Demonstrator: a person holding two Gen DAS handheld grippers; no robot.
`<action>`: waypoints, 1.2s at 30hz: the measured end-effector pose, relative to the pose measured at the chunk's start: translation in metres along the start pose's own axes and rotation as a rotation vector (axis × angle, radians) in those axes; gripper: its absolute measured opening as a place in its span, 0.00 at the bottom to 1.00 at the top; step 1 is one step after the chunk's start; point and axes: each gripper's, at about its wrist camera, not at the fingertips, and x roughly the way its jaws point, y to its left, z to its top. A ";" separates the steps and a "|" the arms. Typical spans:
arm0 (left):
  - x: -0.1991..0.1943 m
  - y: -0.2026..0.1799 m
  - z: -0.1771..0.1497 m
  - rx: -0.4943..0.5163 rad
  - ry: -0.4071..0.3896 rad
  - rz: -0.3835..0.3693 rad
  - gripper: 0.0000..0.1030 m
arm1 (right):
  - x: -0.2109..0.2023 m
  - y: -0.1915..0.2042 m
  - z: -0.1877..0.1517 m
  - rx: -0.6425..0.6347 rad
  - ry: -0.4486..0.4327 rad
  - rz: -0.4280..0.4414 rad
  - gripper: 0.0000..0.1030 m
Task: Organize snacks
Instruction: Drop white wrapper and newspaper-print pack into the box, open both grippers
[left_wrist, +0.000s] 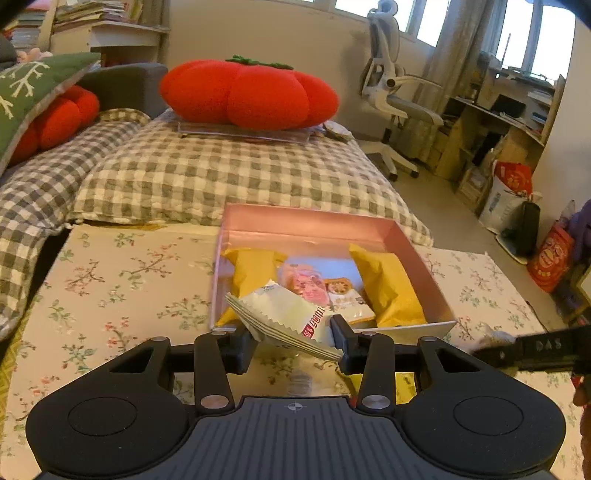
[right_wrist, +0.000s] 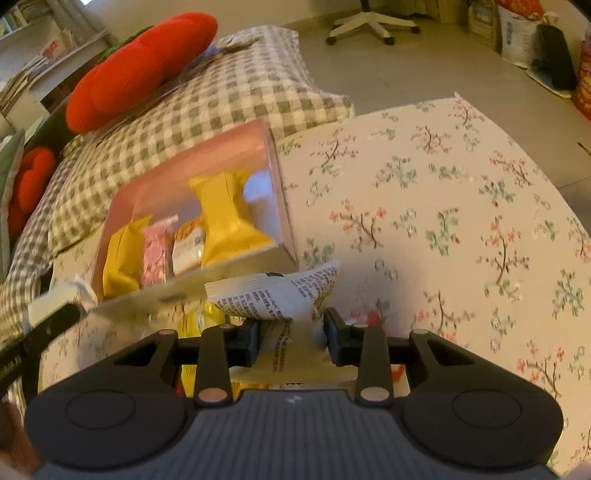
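Observation:
A pink box (left_wrist: 417, 254) sits on the floral cloth; it holds two yellow packets (left_wrist: 391, 288), a pink packet (left_wrist: 308, 284) and an orange-white packet (left_wrist: 347, 299). My left gripper (left_wrist: 293, 338) is shut on a white snack packet with red print (left_wrist: 284, 314), held just in front of the box's near wall. In the right wrist view the box (right_wrist: 275, 173) lies ahead to the left. My right gripper (right_wrist: 290, 338) is shut on a white packet with black print (right_wrist: 280, 293), beside the box's near right corner. The other gripper shows at each view's edge.
The floral cloth (right_wrist: 443, 221) stretches to the right. A checked quilt (left_wrist: 221, 173) and a red tomato cushion (left_wrist: 247, 94) lie behind the box. A white office chair (left_wrist: 395, 96), a desk and bags stand on the floor at right.

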 end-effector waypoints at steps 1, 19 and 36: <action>0.003 -0.001 0.002 -0.002 0.001 -0.009 0.38 | 0.002 0.003 0.003 -0.005 0.000 0.001 0.31; 0.079 0.002 0.017 0.012 0.010 -0.058 0.38 | 0.064 0.071 0.049 -0.159 0.021 0.249 0.31; 0.075 0.007 0.022 0.094 -0.056 -0.111 0.67 | 0.076 0.074 0.065 -0.153 -0.083 0.214 0.54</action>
